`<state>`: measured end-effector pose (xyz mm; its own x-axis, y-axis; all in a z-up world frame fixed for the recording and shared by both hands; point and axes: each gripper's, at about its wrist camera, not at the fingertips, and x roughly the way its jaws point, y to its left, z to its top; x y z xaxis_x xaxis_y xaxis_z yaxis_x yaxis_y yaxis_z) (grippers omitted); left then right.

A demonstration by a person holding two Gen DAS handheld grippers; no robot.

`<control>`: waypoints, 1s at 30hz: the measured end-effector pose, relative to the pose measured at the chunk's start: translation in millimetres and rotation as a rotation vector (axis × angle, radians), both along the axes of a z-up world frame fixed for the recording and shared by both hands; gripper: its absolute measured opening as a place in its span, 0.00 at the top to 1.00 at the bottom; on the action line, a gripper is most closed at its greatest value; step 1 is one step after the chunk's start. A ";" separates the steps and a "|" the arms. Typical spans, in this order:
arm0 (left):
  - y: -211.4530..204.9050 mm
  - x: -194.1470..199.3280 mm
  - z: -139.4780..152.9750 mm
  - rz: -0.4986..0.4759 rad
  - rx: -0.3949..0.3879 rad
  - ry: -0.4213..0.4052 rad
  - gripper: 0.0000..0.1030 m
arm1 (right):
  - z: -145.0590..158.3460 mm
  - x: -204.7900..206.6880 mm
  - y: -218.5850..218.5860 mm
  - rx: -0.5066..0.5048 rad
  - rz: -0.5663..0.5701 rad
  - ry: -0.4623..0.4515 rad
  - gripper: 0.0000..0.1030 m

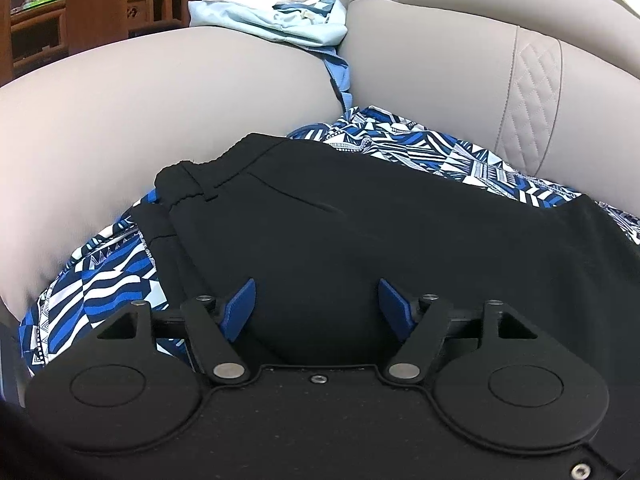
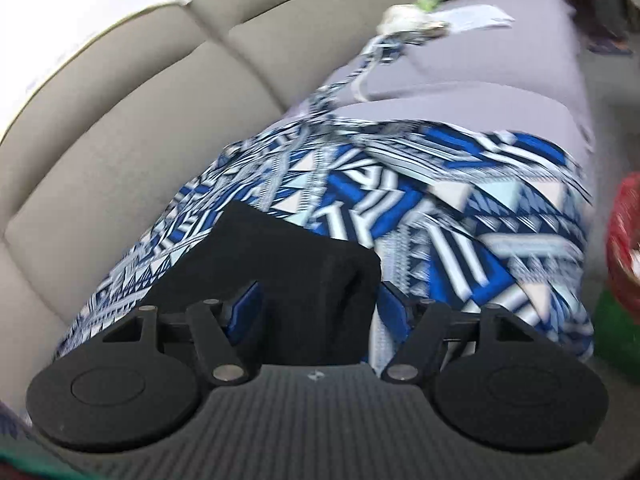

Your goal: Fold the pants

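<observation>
Black pants [image 1: 360,224] lie spread on a blue-and-white patterned cloth [image 1: 108,280] on a beige sofa. Their elastic waistband [image 1: 188,184] is at the far left in the left wrist view. My left gripper [image 1: 316,300] is open, its blue pads wide apart just above the near part of the pants. In the right wrist view a folded end of the black pants [image 2: 288,272] sits between the blue pads of my right gripper [image 2: 318,308], which stands open around it. That view is blurred.
The sofa's backrest [image 1: 480,60] and armrest [image 1: 160,92] bound the seat. A pile of light blue and white clothes [image 1: 276,16] lies behind. Wooden furniture [image 1: 96,4] stands far left. A red and green object [image 2: 624,248] is at the right edge.
</observation>
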<state>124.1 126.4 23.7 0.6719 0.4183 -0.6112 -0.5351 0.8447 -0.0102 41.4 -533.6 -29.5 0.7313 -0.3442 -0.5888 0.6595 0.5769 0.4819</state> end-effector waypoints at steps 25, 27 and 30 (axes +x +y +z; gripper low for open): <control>12.1 -13.6 0.7 -0.058 -0.049 -0.046 0.40 | 66.7 139.7 349.2 -0.382 1.053 0.046 0.91; 14.8 -16.0 1.1 -0.059 -0.064 -0.049 0.40 | 57.1 129.3 408.6 -0.446 1.194 0.058 0.89; 18.0 -19.3 1.3 -0.064 -0.081 -0.060 0.40 | 50.0 116.8 461.8 -0.485 1.302 0.072 0.68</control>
